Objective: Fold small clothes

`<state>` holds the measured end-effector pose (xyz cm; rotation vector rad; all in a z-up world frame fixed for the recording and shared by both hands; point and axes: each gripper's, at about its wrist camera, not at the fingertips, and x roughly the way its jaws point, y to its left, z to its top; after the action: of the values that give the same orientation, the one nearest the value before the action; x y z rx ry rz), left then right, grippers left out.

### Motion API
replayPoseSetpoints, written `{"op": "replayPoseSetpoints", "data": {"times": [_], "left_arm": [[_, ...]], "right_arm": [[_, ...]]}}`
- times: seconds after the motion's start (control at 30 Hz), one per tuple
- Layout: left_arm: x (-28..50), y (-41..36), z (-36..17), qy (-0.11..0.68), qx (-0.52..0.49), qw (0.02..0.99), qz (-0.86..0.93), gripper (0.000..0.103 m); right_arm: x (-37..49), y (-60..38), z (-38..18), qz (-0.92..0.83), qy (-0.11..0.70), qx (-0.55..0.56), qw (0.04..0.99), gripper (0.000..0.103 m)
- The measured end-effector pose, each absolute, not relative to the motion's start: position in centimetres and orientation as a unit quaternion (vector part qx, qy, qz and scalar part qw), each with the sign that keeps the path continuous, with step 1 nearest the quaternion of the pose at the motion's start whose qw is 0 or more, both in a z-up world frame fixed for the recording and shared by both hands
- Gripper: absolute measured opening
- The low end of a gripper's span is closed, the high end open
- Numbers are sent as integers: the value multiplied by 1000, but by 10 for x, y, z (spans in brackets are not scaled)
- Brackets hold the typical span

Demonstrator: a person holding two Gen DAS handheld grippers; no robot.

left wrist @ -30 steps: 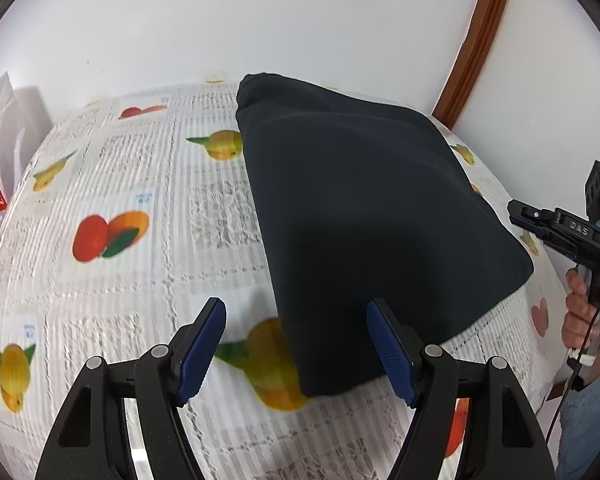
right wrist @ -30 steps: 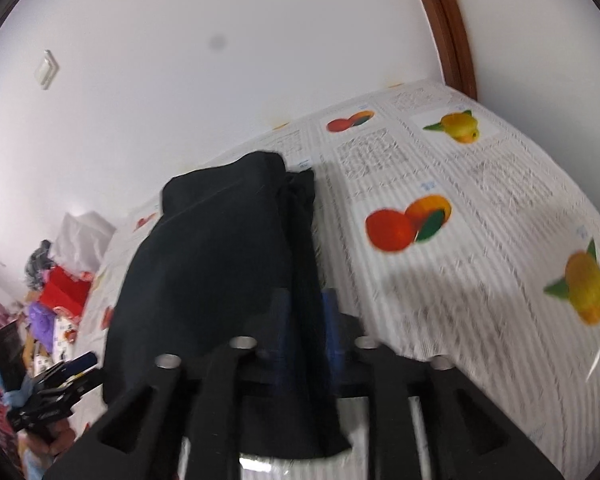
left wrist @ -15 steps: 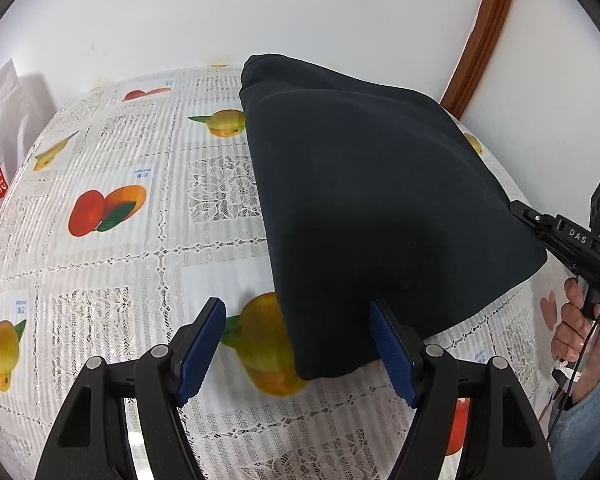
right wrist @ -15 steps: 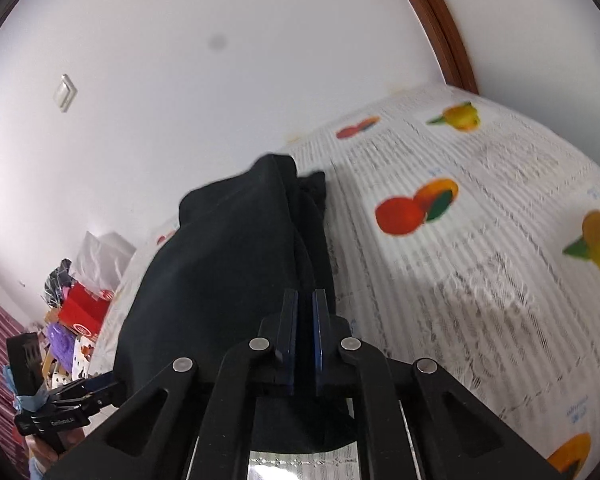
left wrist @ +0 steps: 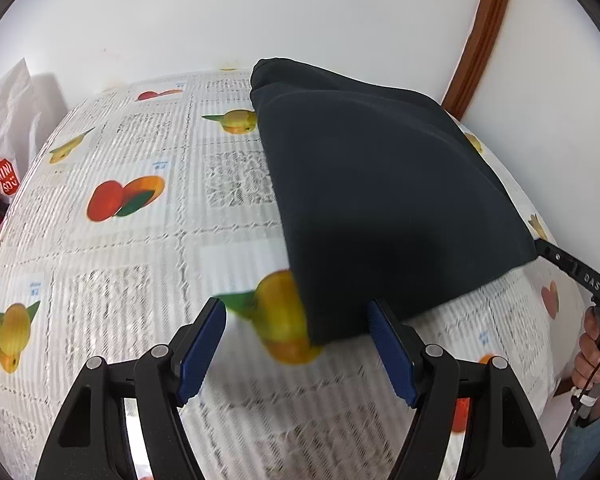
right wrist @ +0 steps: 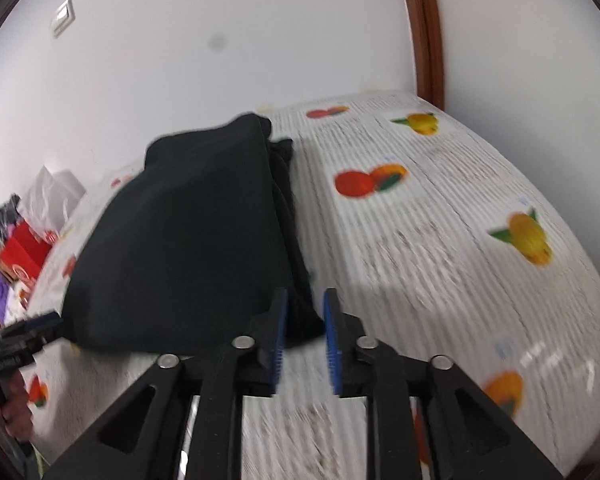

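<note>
A dark folded garment (left wrist: 380,200) lies on the fruit-print tablecloth (left wrist: 140,240). My left gripper (left wrist: 296,344) is open, its blue pads just short of the garment's near corner, which lies between them. In the right wrist view the garment (right wrist: 188,248) lies left of centre. My right gripper (right wrist: 303,336) is partly open, its pads on either side of the garment's near right corner. The right gripper's tip also shows at the garment's right edge in the left wrist view (left wrist: 556,258).
White and red bags (left wrist: 4,148) stand at the table's left end. A wooden door frame (left wrist: 480,40) rises behind the table. Clutter (right wrist: 12,240) sits beyond the far end in the right wrist view. A white wall backs the table.
My right gripper was shut on the garment's corner and has now opened slightly, letting it go. The left gripper has stayed open and shifted a little.
</note>
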<state>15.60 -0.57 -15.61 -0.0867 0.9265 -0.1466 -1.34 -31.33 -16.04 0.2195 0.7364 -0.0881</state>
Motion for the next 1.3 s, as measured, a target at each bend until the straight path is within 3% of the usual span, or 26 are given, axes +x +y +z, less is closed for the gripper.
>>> {"op": "replayPoseSetpoints", "data": {"times": [0.13, 0.27, 0.37, 0.5, 0.53, 0.6, 0.97, 1.3], "left_arm": [[141, -2, -162, 450, -38, 888, -81, 71], [140, -8, -173, 456, -24, 886, -85, 69], [148, -14, -174, 451, -27, 888, -87, 62], [162, -20, -175, 451, -33, 887, -91, 35], [164, -20, -176, 449, -38, 887, -96, 24], [170, -19, -176, 449, -49, 886, -103, 16], [205, 4, -170, 452, -60, 888, -55, 14], [184, 1, -153, 450, -59, 890, -42, 15]], "right_arm": [[-29, -312, -170, -38, 384, 89, 918, 37], [-23, -306, -184, -19, 390, 99, 915, 37], [-9, -306, -190, 3, 380, 134, 915, 37], [14, -302, -194, 12, 378, 148, 914, 35], [17, -300, -194, 18, 379, 146, 914, 27], [26, -294, -193, 23, 375, 141, 916, 23], [75, -272, -185, 30, 376, 129, 917, 23], [34, -279, -154, -30, 366, 92, 926, 23]]}}
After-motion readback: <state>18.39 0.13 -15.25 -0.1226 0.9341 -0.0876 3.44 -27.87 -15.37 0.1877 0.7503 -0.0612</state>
